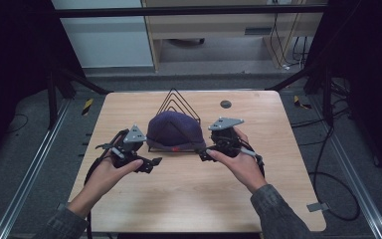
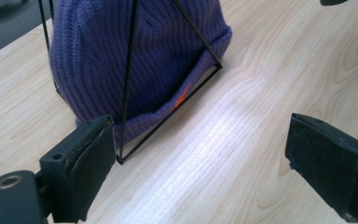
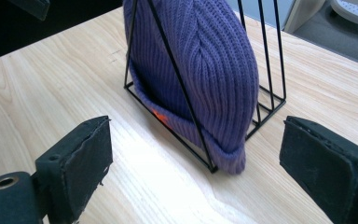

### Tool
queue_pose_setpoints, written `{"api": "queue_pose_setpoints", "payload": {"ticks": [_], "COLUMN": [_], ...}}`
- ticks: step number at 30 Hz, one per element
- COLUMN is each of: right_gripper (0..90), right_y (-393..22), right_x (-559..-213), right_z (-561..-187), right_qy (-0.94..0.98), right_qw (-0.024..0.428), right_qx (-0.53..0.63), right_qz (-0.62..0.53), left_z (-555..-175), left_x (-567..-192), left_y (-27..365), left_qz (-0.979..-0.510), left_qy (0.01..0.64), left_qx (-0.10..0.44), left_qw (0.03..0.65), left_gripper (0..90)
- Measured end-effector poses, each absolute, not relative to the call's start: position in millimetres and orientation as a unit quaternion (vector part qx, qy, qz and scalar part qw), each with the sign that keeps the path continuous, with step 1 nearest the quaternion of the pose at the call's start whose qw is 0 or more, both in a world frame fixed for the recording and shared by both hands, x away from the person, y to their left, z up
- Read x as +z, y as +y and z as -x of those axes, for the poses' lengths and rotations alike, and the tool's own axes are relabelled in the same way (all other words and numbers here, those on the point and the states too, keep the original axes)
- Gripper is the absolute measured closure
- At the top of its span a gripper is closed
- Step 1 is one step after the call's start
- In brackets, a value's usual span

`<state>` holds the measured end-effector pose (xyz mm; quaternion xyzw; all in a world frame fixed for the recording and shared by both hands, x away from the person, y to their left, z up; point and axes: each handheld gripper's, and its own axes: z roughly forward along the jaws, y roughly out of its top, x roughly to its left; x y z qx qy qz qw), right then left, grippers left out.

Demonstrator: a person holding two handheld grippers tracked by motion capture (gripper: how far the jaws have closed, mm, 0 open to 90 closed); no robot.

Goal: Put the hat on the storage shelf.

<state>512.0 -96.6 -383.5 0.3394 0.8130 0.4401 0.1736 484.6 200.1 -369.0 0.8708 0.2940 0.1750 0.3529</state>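
The left gripper [image 1: 148, 163] rests low on the counter [image 1: 189, 199], fingers [image 2: 81, 170] spread wide with nothing between them, just left of the purple knit hat [image 1: 173, 129]. The hat sits in a black wire rack [image 1: 179, 102] near the counter's far edge, centred. Just right of it, the right gripper [image 1: 208, 155] has its fingers [image 3: 77, 161] spread too, empty.

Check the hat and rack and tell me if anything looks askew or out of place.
The purple hat sits in the wire rack, but its brim bulges out past the frame at one corner and lies on the table. An orange patch shows at the brim. Nothing looks damaged or spilled.
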Motion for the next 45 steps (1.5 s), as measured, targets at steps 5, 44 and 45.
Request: {"api": "queue_pose_setpoints", "payload": {"ticks": [5,44,45], "right_gripper": [8.3,10.9,10.9], "right_y": [-109,-259,-259], "right_x": [-377,-470,-472], "right_z": [-497,-471,-471], "right_qy": [0.810,0.779,0.781], "right_qw": [0.180,0.174,0.174], "right_qx": [0.448,0.387,0.383], "right_qz": [-0.334,-0.462,-0.462], "left_z": [-471,-482,-483], "left_x": [-370,-464,-468], "left_y": [204,277,279], "left_qz": [-0.867,-0.854,-0.853], "left_qy": [0.296,0.389,0.393], "left_qx": [0.177,0.175,0.173], "left_qw": [0.360,0.299,0.296], "left_gripper": [6.8,4.9,4.9]}}
